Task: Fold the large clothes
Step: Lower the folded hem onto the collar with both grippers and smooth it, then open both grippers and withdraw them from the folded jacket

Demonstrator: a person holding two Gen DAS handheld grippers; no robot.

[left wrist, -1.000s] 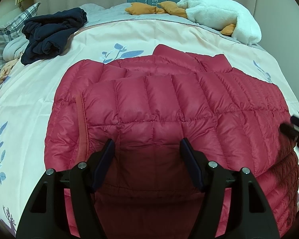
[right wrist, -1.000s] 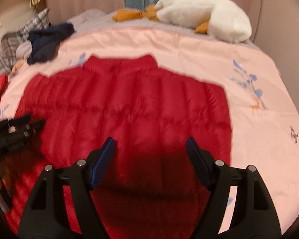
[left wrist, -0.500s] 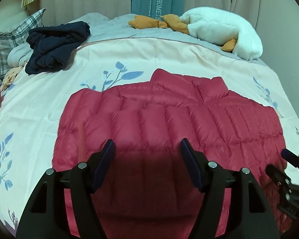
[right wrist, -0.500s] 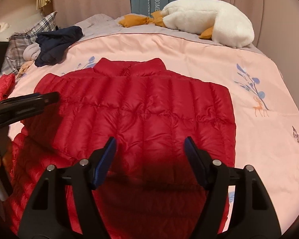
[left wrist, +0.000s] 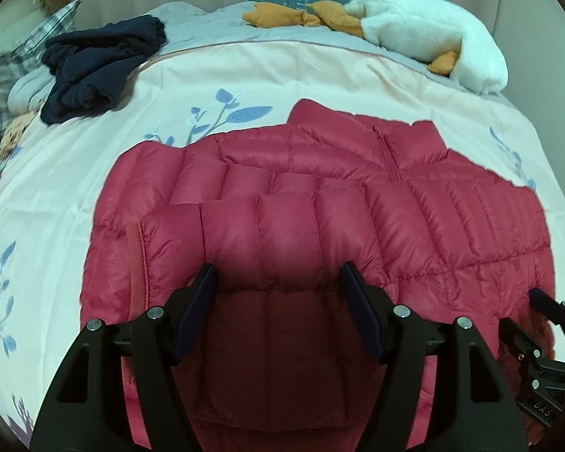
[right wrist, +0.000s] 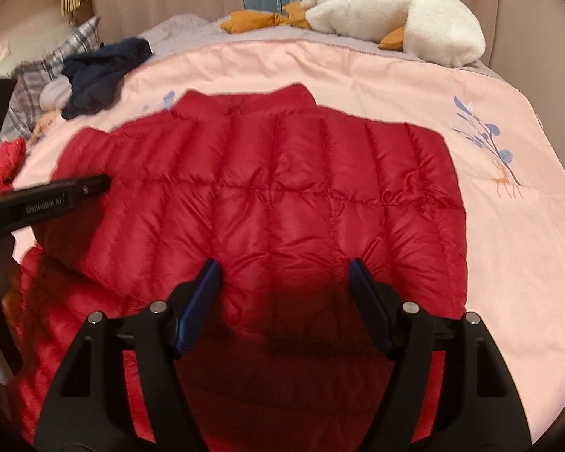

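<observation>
A red quilted down jacket (left wrist: 320,207) lies spread on the bed, collar toward the far end, with a sleeve folded across its front. My left gripper (left wrist: 278,275) hovers open over the jacket's near left part; nothing sits between its fingers. In the right wrist view the same jacket (right wrist: 282,196) fills the middle, and my right gripper (right wrist: 284,271) stands open above its near edge, also holding nothing. The right gripper (left wrist: 538,312) shows at the lower right of the left wrist view; the left gripper (right wrist: 56,196) reaches in from the left of the right wrist view.
The pale floral bedcover (left wrist: 245,86) lies under the jacket. A dark navy garment (left wrist: 98,67) is heaped at the far left beside plaid pillows (left wrist: 3,75). A white plush goose (right wrist: 388,11) lies along the headboard. Another red item (right wrist: 3,165) sits at the left edge.
Both views shifted slightly over the jacket and back; the jacket lies as before. Both grippers stay open and empty.
</observation>
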